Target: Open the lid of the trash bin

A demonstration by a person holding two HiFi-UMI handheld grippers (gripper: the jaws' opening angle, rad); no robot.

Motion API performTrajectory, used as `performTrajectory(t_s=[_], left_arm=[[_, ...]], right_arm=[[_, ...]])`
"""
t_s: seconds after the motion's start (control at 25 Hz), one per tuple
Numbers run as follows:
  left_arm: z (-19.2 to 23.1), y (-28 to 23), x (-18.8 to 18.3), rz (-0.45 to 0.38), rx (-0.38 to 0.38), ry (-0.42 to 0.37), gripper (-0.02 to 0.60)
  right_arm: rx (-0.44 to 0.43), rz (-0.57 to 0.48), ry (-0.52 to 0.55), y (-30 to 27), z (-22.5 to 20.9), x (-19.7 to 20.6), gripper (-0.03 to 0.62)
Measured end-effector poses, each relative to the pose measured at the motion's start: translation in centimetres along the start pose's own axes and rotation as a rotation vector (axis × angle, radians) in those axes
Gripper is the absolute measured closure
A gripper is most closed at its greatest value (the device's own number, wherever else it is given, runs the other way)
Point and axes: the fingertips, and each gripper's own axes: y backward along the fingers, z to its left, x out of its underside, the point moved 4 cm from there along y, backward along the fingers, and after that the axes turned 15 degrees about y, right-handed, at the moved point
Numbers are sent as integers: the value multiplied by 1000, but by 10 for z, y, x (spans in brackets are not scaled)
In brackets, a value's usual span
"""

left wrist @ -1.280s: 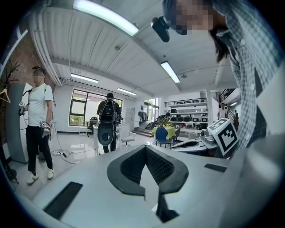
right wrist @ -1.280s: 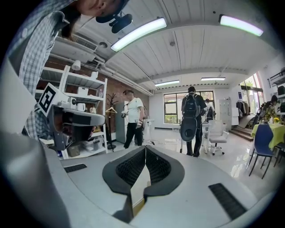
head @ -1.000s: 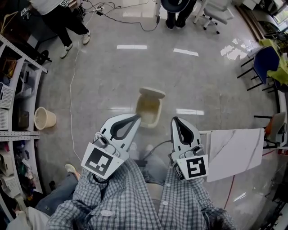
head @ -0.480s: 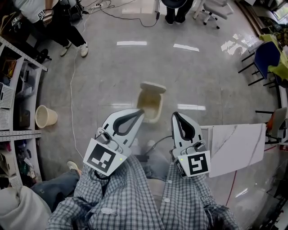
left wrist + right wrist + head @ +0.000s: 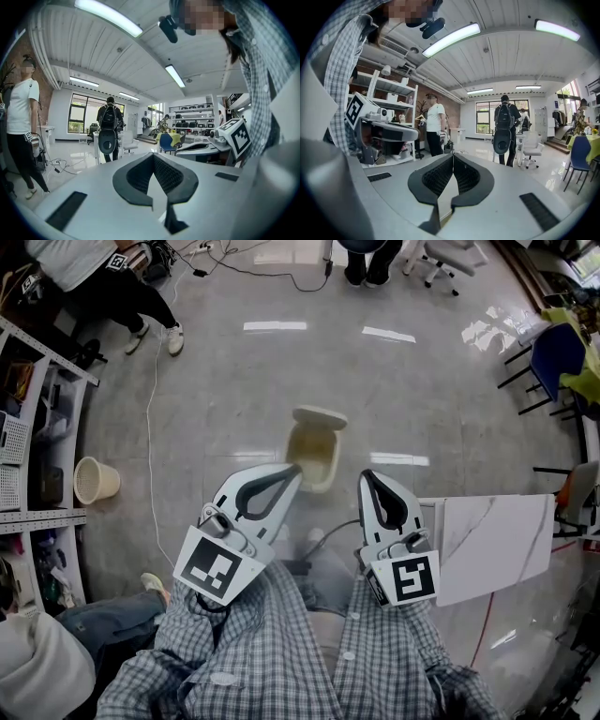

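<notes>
A cream trash bin stands on the floor ahead of me in the head view, its lid tipped up at the far side and the inside showing. My left gripper is held close to my body, its tip just over the bin's near left corner in the picture, jaws shut on nothing. My right gripper is level with it to the right of the bin, also shut and empty. Both gripper views look out across the room, and the bin is not in them; left gripper, right gripper.
A white marble-look table is at my right. Shelving lines the left wall with a small wicker basket beside it. A cable runs along the floor. People stand at the far side; a seated person's leg is near left.
The view has shifted slightly; the bin sits a little higher in the picture. Both grippers have stayed shut and nearly still. The person at top left has walked further left.
</notes>
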Motion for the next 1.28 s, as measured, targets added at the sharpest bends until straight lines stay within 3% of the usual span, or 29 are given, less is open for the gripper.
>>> performTrajectory(t_s=[1.28], left_arm=[[-4, 4, 2, 5, -10, 2, 577]], right_arm=[[-33, 31, -4, 4, 8, 4, 576]])
